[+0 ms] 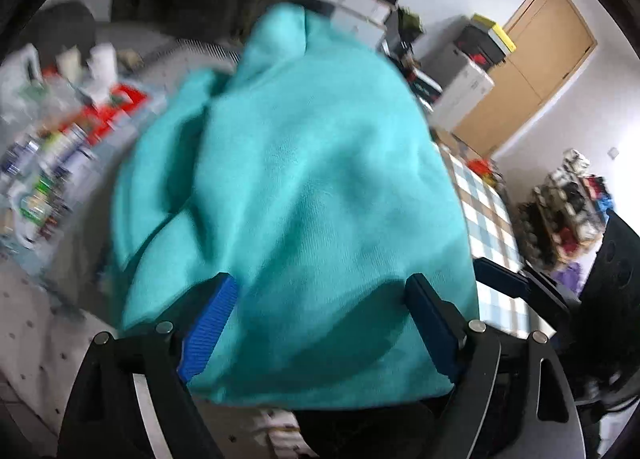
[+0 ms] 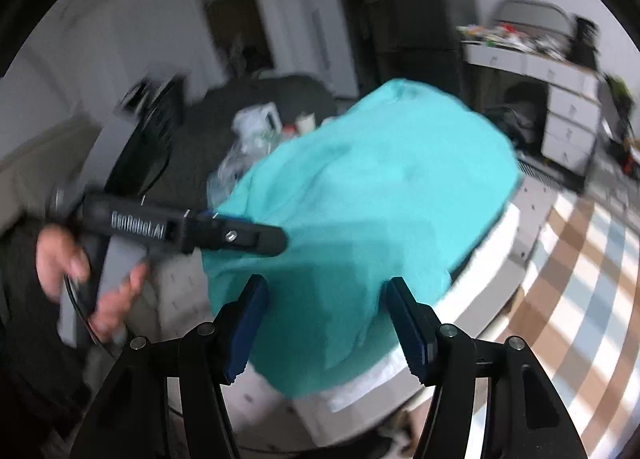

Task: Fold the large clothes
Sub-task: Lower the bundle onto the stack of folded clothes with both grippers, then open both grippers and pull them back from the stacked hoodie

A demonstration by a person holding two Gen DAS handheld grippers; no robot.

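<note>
Teal garment [image 1: 296, 187] lies bunched on bed [image 2: 492, 279]; fold released. Left gripper [image 1: 320, 323], right gripper [image 2: 326, 323]: fingers spread, pinching nothing. Next: regrasp edge.

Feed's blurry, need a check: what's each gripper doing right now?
Left gripper: open, above the teal garment, gripping nothing.
Right gripper: open, garment beneath, nothing held.

The garment [image 1: 296, 195] is a large turquoise piece of soft, fleecy knit, blurred in both views. It lies bunched in a rounded heap with broad folds, one narrower part trailing off at the far end. Its near edge drapes over a white surface [image 2: 476, 279].
</note>
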